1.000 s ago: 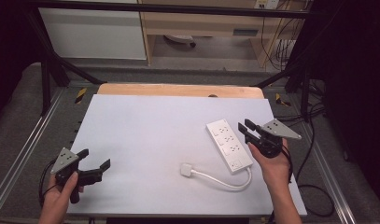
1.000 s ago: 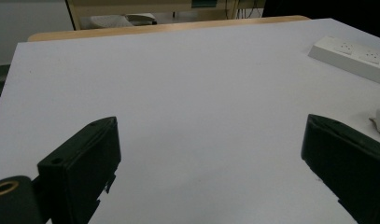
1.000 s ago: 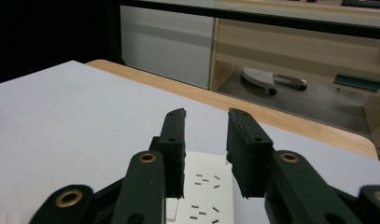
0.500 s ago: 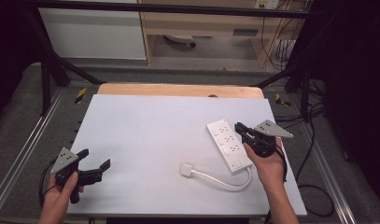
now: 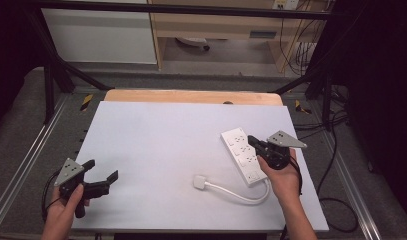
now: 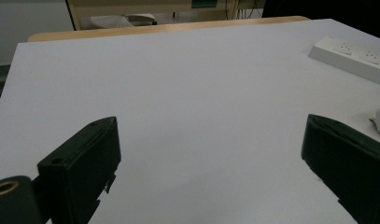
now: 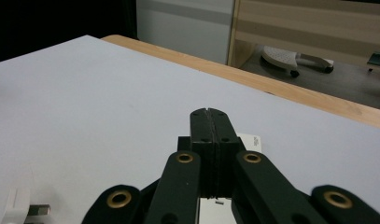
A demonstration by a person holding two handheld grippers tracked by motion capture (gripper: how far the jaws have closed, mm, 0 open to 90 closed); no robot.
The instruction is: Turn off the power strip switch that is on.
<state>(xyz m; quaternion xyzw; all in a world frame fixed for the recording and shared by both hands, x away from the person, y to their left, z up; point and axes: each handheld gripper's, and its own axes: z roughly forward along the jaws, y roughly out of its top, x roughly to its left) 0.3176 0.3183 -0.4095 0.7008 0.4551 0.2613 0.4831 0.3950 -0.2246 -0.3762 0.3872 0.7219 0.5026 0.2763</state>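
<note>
Power strip work hinges on the right gripper point(image 5: 256, 145), whose black jaws have just been closing and now meet flat against each other with nothing between them, as the right gripper view point(image 7: 209, 116) makes plain. Those closed tips hang directly over the white rectangular plastic power strip point(image 5: 242, 155), near its middle; whether they touch its top face I cannot tell. The strip's long axis runs diagonally, from its far end toward the table's centre down to its near end by the person's right hand point(image 5: 280, 176). From that near end a white cable point(image 5: 238, 194) curls leftward to a white plug point(image 5: 200, 182) lying flat on the pale grey tabletop point(image 5: 166, 135). The left gripper point(image 5: 100, 176) hovers well apart at the near left corner, jaws spread wide and empty point(image 6: 211, 158), so the right hand is clearly nearer.
</note>
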